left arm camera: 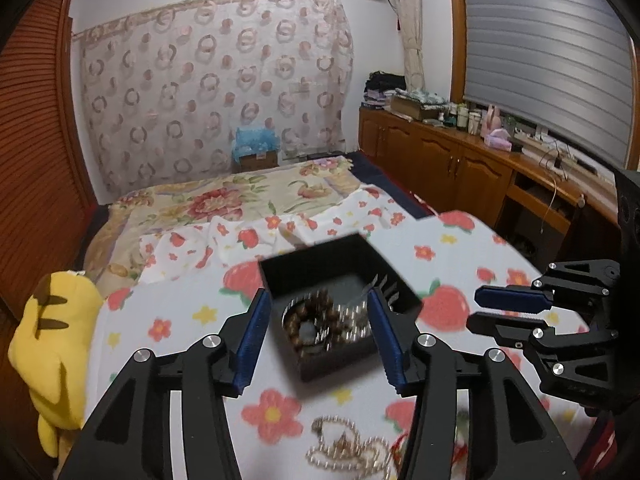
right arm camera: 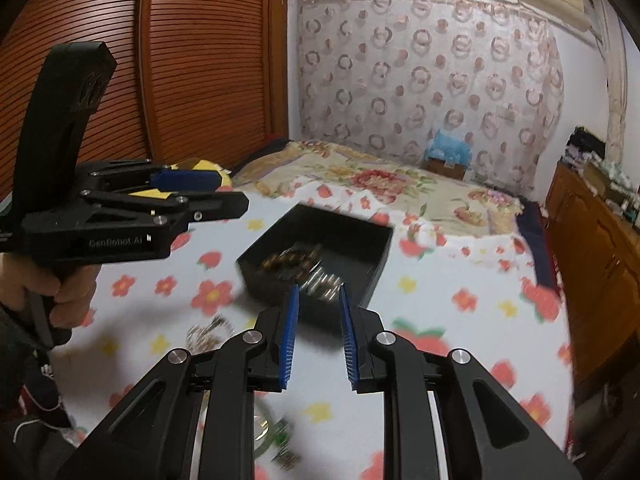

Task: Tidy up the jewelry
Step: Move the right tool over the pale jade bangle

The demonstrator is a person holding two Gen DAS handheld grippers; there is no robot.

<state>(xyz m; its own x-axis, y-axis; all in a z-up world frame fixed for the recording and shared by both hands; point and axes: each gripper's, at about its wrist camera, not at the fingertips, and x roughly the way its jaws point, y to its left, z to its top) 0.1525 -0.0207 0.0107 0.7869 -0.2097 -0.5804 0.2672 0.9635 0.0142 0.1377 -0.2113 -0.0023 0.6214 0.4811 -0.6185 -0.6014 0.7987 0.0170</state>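
Snagging is the main risk: the loose chain [left arm camera: 348, 446] lies tangled on the blanket [left arm camera: 176, 312] just short of the box [left arm camera: 340, 280], and a careless pinch could drag cloth or catch only a few links, so it would slip free above the box. The left gripper [left arm camera: 318, 332] stands about half open over the box, empty. The right gripper [right arm camera: 318, 336] is narrowly apart, holding nothing. Beads [left arm camera: 308, 320] already lie in the box.

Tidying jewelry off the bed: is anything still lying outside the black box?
Yes. A beaded chain lies loose on the flowered sheet, near the camera, outside the black box, which already holds a brown bead bracelet. More small pieces lie left of the box, blurred.
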